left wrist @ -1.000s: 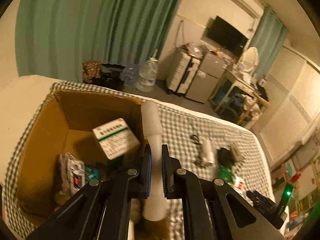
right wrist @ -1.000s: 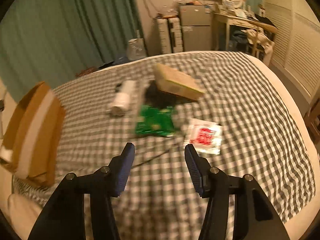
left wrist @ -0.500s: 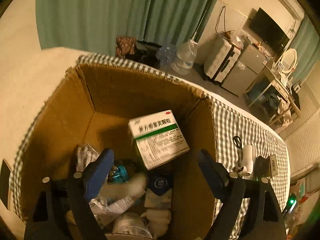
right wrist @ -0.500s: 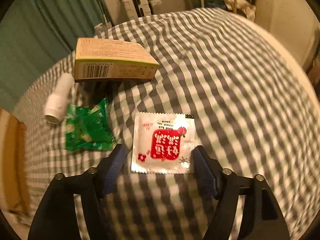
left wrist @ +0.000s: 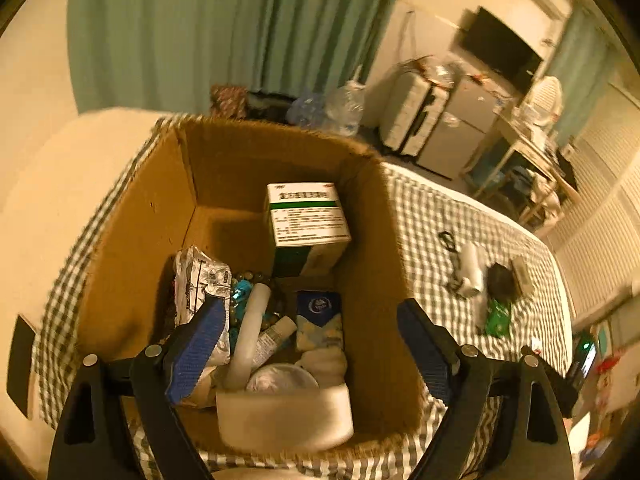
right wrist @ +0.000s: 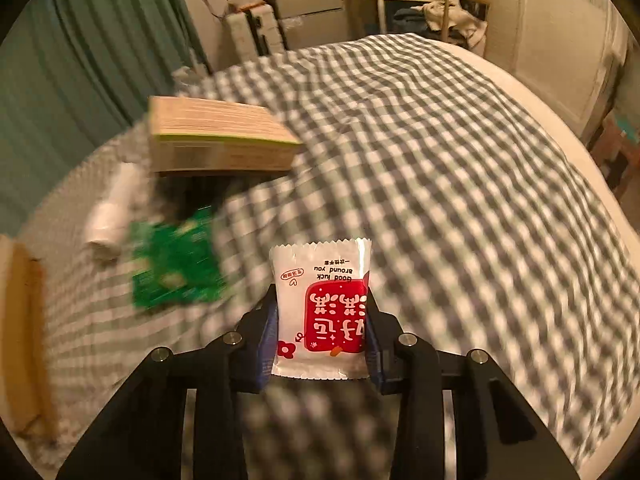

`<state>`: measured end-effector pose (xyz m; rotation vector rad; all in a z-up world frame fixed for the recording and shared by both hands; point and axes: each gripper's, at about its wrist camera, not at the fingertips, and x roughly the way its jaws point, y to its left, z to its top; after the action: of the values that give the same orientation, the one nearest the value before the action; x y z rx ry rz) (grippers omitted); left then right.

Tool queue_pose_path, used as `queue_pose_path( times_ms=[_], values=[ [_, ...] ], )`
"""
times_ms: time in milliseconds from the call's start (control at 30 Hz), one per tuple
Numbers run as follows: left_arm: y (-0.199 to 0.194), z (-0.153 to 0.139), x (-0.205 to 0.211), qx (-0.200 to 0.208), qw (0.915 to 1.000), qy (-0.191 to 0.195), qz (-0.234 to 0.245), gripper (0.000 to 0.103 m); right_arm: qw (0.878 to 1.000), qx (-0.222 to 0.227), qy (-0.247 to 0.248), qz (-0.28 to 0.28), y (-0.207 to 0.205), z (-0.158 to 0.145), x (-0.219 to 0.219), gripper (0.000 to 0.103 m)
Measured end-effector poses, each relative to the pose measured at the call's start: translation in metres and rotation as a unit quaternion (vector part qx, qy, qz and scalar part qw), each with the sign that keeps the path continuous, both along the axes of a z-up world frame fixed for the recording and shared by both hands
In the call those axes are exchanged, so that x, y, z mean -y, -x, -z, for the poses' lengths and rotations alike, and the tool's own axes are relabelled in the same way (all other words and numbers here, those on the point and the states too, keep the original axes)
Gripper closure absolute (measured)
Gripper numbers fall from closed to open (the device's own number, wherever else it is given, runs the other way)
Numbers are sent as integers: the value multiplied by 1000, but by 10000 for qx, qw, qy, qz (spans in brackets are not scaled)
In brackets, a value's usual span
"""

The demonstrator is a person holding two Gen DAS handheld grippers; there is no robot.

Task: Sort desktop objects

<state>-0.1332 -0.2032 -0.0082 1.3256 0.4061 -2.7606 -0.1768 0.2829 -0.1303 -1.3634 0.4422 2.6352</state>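
My left gripper point(left wrist: 310, 312) hangs open over the cardboard box point(left wrist: 132, 240), with nothing between its fingers. A white tube point(left wrist: 250, 332) lies inside among a green-striped medicine box point(left wrist: 306, 216), a silver packet point(left wrist: 200, 276) and a white tub point(left wrist: 284, 420). In the right wrist view a white sachet with a red label point(right wrist: 320, 280) stands between the blue pads of my right gripper point(right wrist: 320, 316). The jaws are closing, and both pads touch the sachet's side edges.
On the checked bedspread point(right wrist: 440, 160) lie a green packet point(right wrist: 176, 260), a tan carton point(right wrist: 216, 144) over something dark, and a white bottle point(right wrist: 112, 212). The cardboard box's edge point(right wrist: 20, 320) shows at far left. Beyond the bed stand suitcases and a desk.
The left gripper opened over the box and the white tube it held now lies inside. The right gripper came down onto the sachet and closed around it.
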Motion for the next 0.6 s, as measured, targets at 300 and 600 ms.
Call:
queue_pose_path(
  times_ms=[300, 600],
  values=[
    [-50, -31, -69, -706, 9940, 155, 822, 10, 9944, -769, -355, -634, -86, -84, 51, 66],
    [-52, -9, -157, -516, 9898, 326, 1284, 8, 9940, -831, -406, -582, -104, -95, 53, 66]
  ],
)
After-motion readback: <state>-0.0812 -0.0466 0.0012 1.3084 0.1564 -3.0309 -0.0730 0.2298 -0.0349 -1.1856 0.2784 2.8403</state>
